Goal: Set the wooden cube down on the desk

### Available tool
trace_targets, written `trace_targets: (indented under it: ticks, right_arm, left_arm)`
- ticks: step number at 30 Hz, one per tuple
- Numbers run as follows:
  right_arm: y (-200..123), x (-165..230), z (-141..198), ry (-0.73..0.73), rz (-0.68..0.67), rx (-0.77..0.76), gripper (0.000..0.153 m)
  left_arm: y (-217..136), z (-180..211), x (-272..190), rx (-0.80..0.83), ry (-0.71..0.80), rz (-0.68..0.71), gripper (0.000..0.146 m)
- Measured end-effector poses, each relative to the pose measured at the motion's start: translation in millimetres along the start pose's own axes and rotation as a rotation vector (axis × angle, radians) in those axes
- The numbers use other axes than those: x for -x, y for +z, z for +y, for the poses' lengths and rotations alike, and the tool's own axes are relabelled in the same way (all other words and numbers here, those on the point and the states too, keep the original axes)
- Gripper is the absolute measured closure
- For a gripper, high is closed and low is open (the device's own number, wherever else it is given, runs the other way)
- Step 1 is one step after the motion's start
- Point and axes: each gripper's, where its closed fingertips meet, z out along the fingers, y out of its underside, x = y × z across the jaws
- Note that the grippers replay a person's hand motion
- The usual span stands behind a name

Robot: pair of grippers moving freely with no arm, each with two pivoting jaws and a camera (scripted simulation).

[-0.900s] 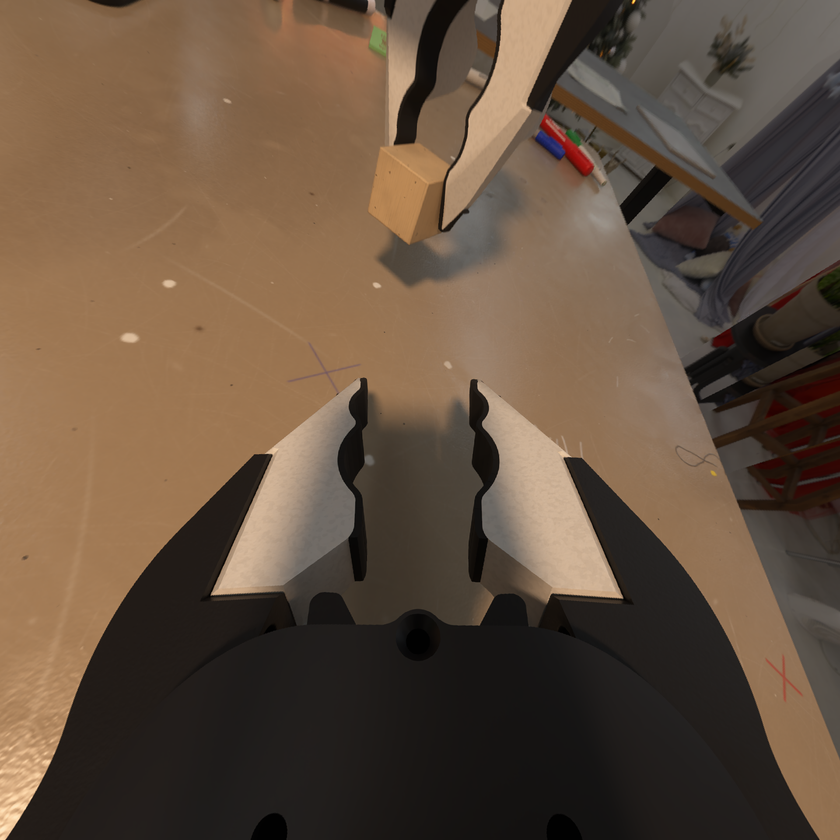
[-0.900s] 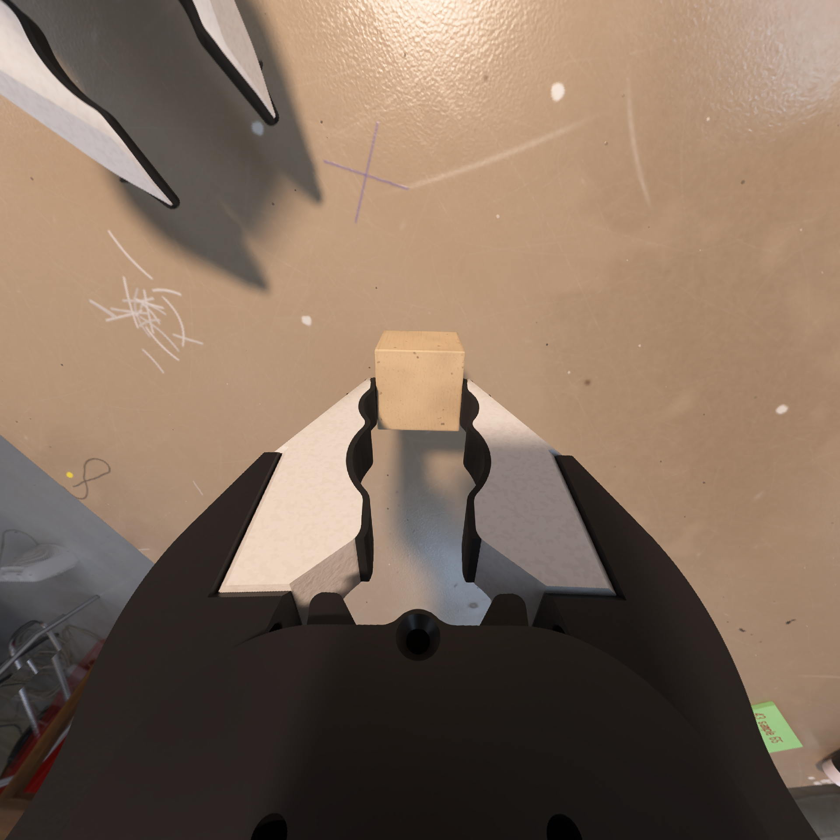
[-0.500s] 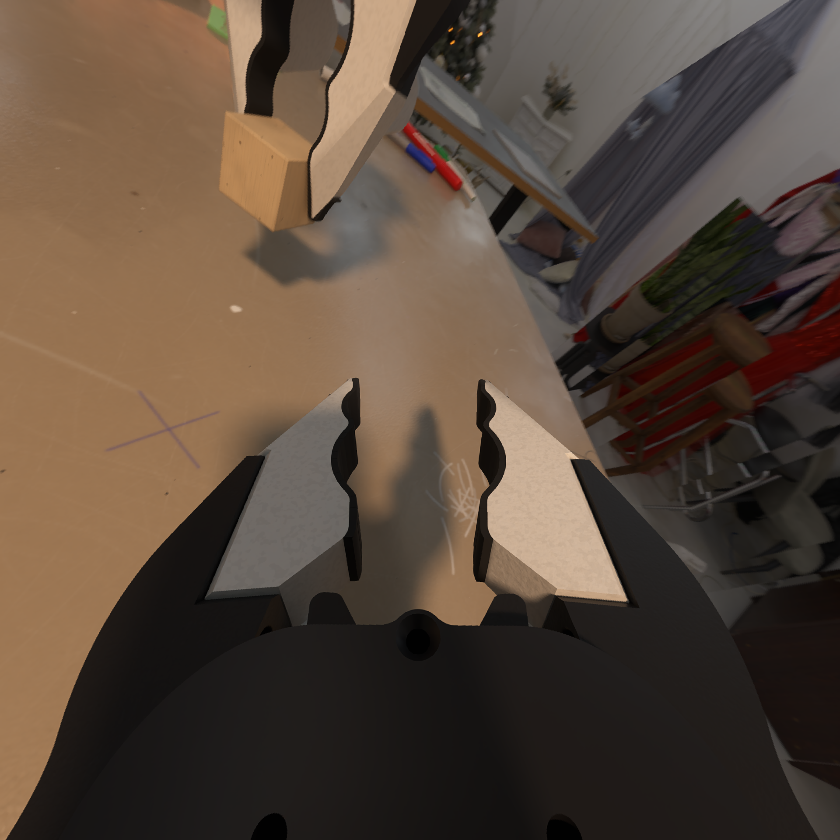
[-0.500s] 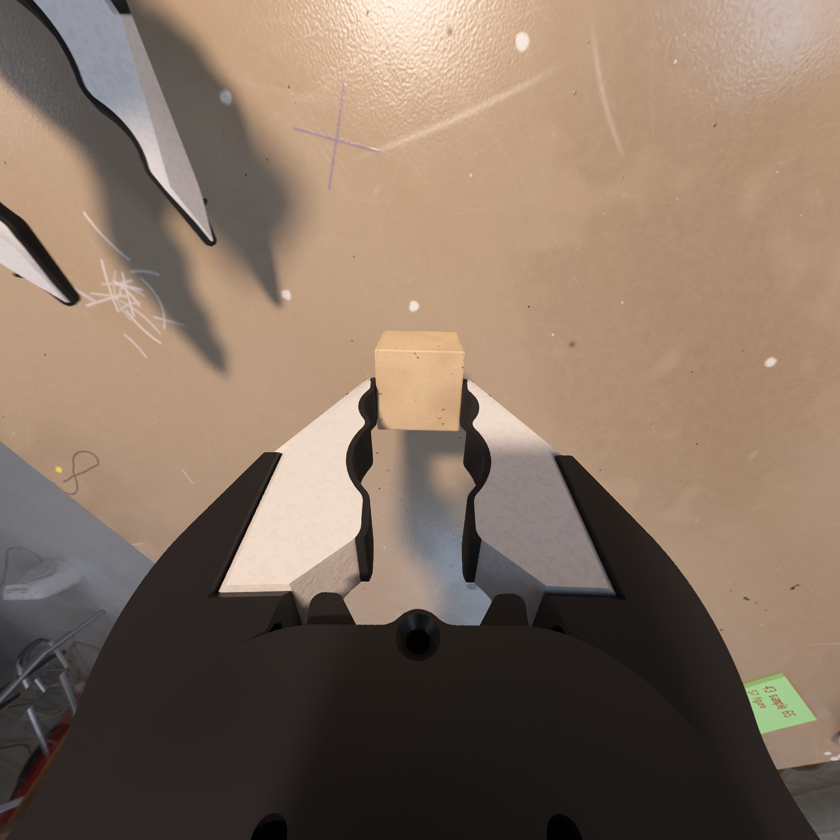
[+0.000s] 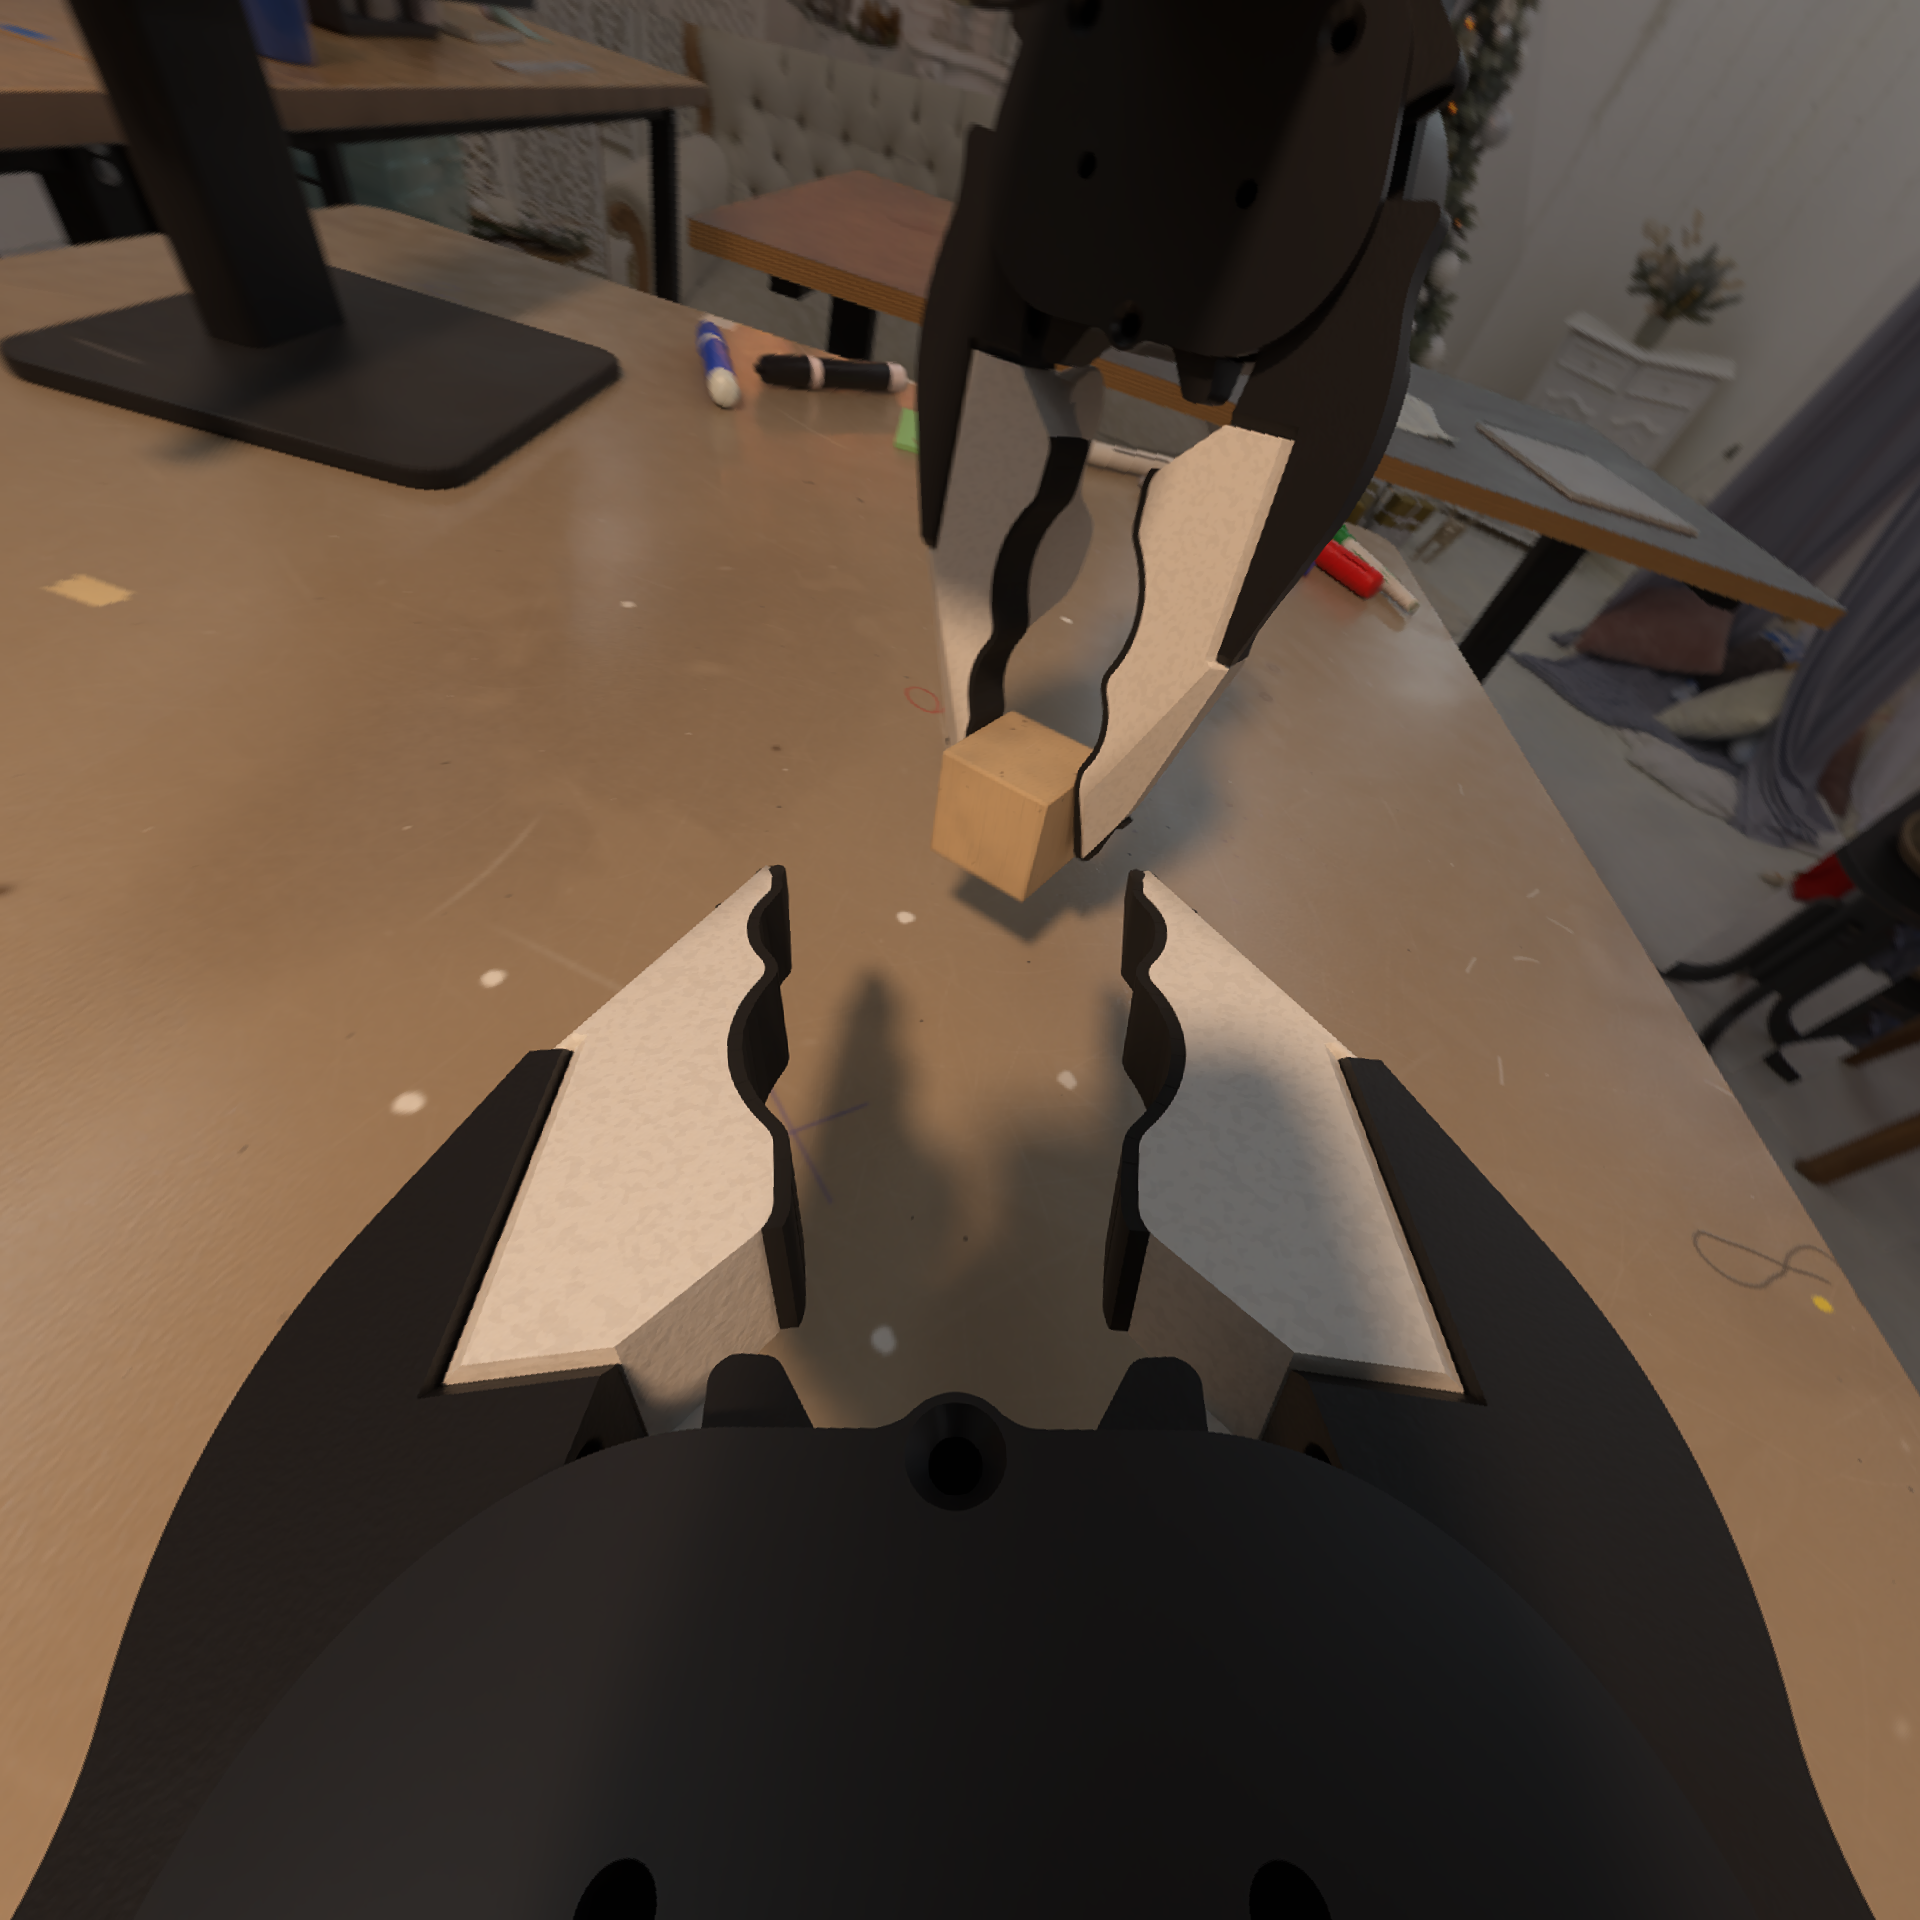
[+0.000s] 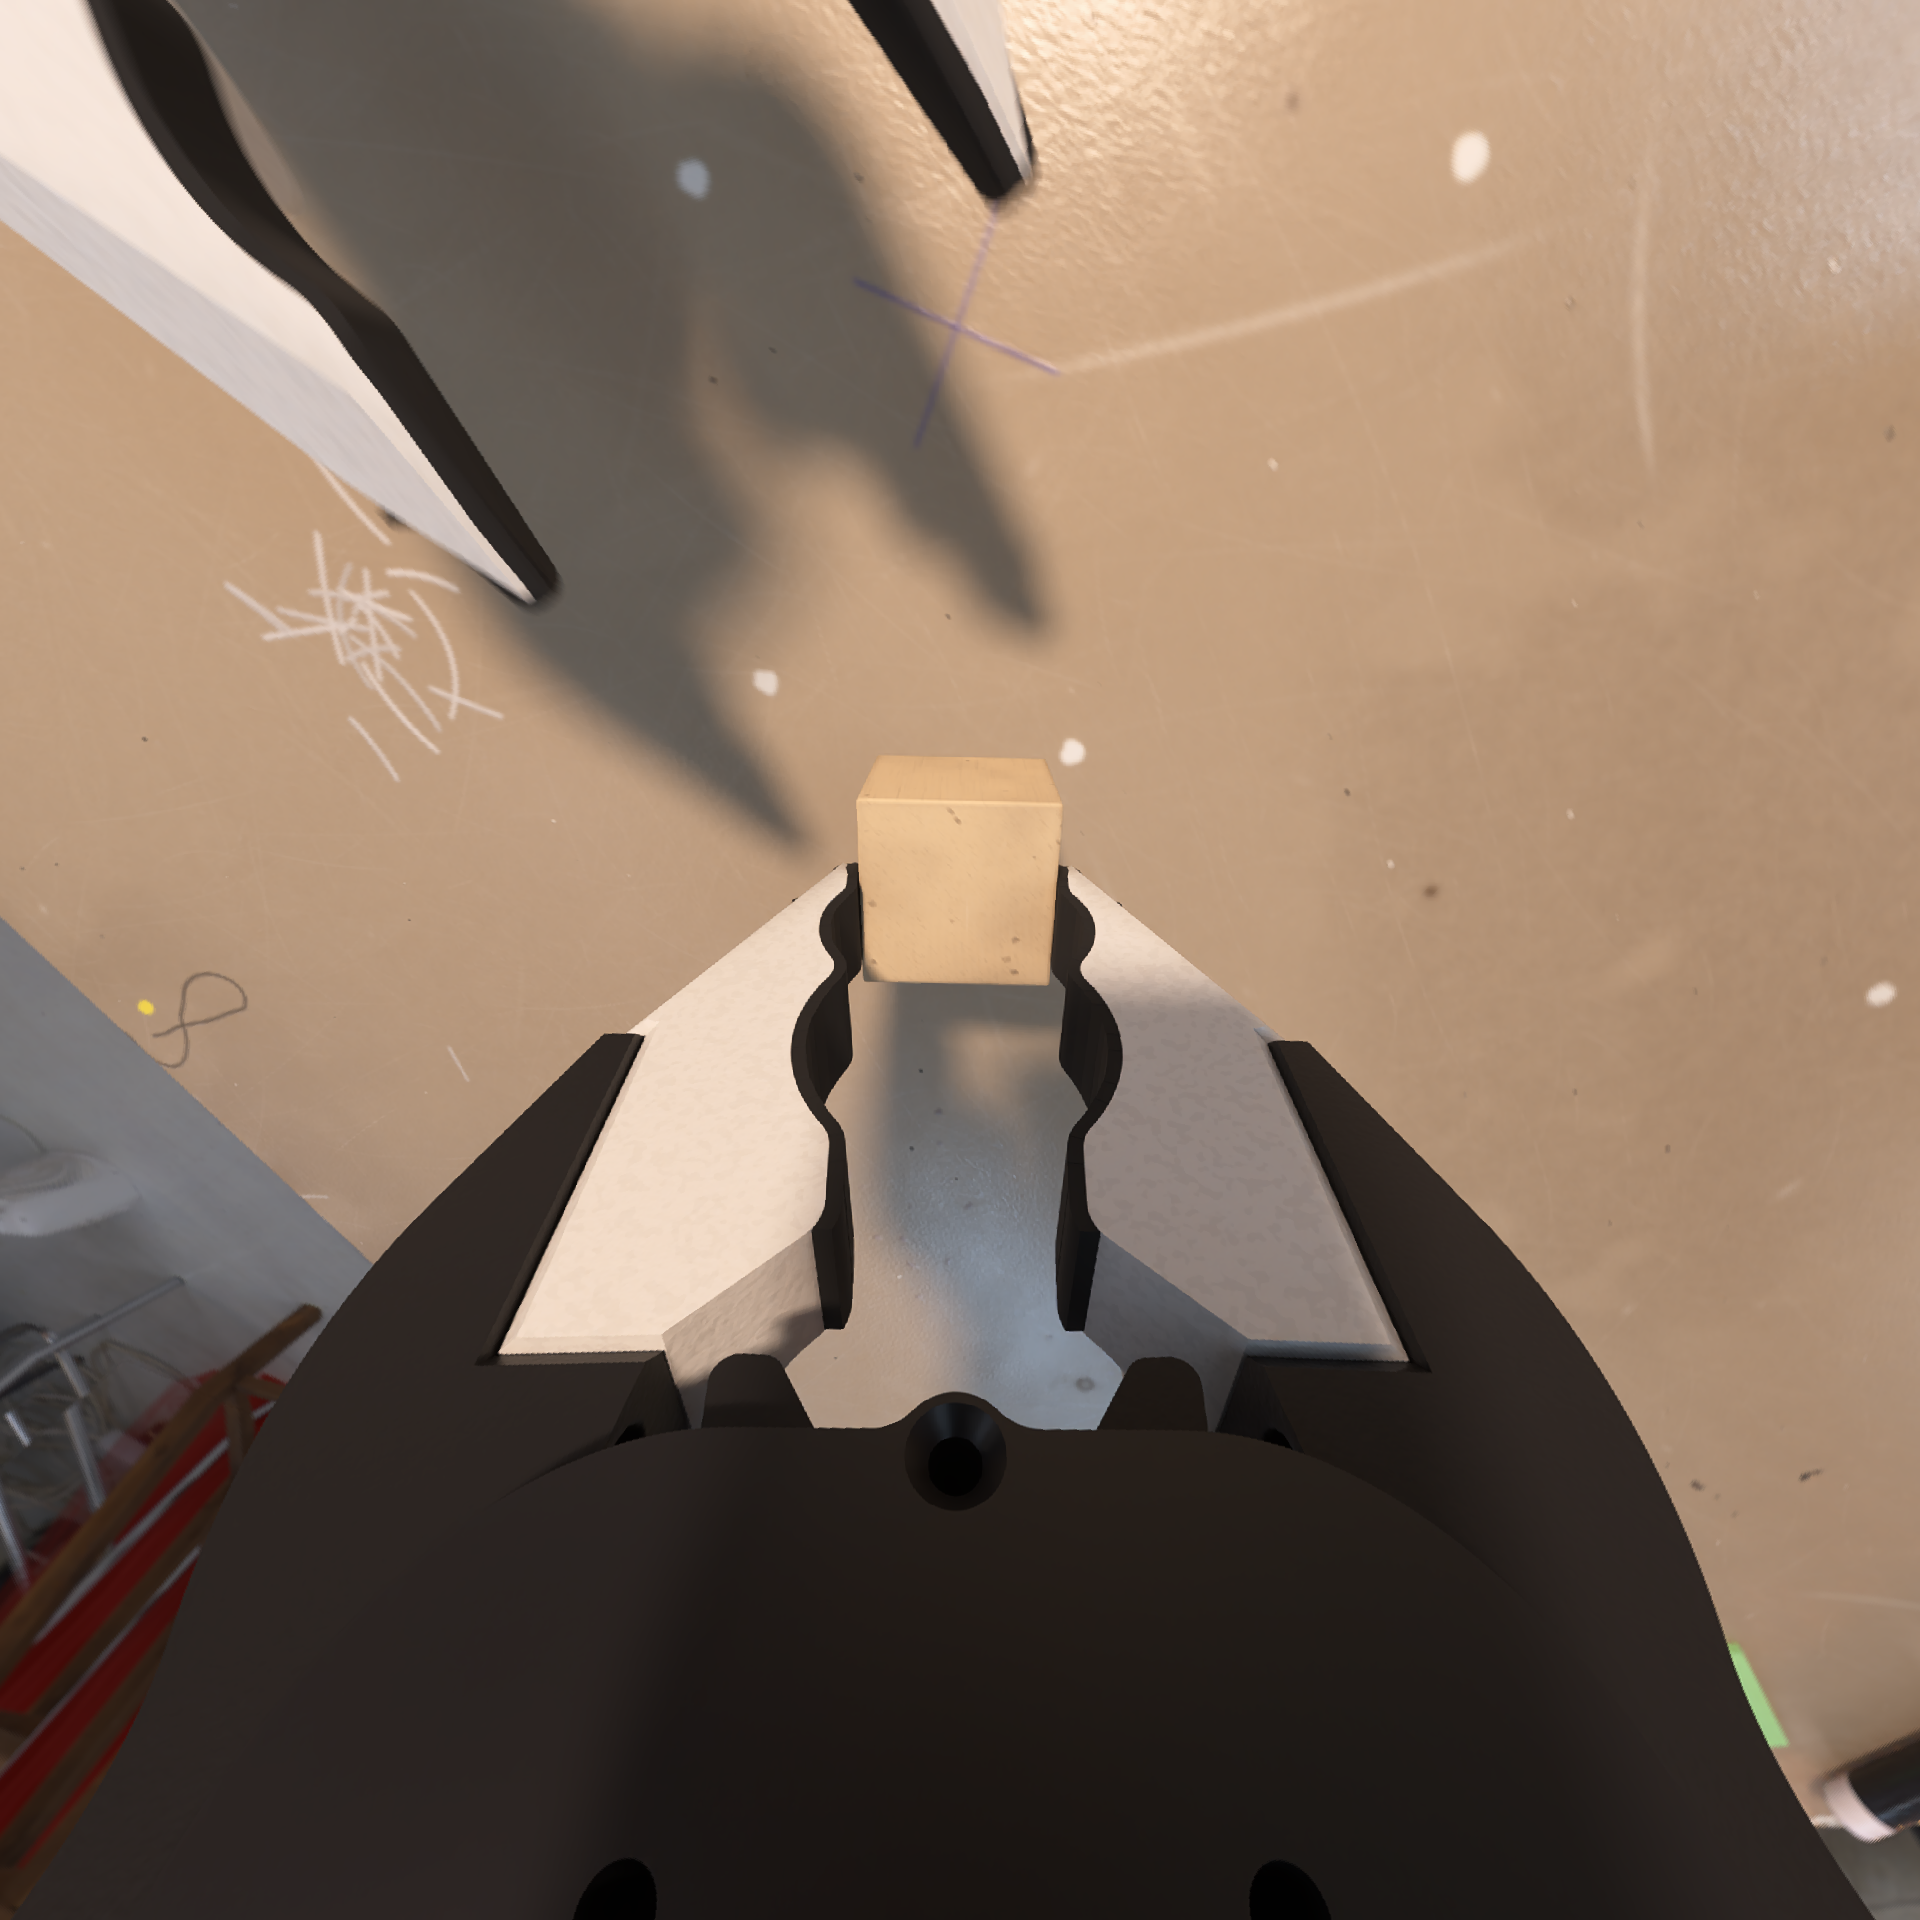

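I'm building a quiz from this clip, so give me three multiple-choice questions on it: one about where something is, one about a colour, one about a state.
1. Where is the wooden cube?
A. Lying flat on the desk
B. Between the right gripper's fingertips, above the desk
C. In the left gripper

2. What colour is the sticky note near the markers?
A. Green
B. Orange
C. White

3. How does the left gripper stand?
A. Shut on the cube
B. Shut on nothing
C. Open and empty

Answers:
1 B: the right gripper pinches the cube, and the left wrist view shows a shadow on the desk beneath it.
2 A: a green edge shows beside the black marker.
3 C: bare desk shows between its spread fingers.
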Motion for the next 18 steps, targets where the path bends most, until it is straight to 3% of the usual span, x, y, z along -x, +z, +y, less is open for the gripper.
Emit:
trace_targets:
  ticks: [5, 12, 18]
  right_arm:
    - [3.7, 10.1, -10.9, -0.079, -0.015, 0.0, 0.117]
    - [2.9, 15.9, -17.1, -0.144, -0.015, 0.003, 0.117]
    - [1.6, 13.2, -19.0, -0.159, -0.014, -0.003, 0.117]
  left_arm:
    - [12.5, 1.6, -6.4, 0.014, 0.044, 0.027, 0.087]
    - [3.1, -1.6, -11.1, -0.054, 0.018, 0.089, 0.121]
    - [-5.3, -2.7, -5.6, -0.072, -0.008, 0.098, 0.123]
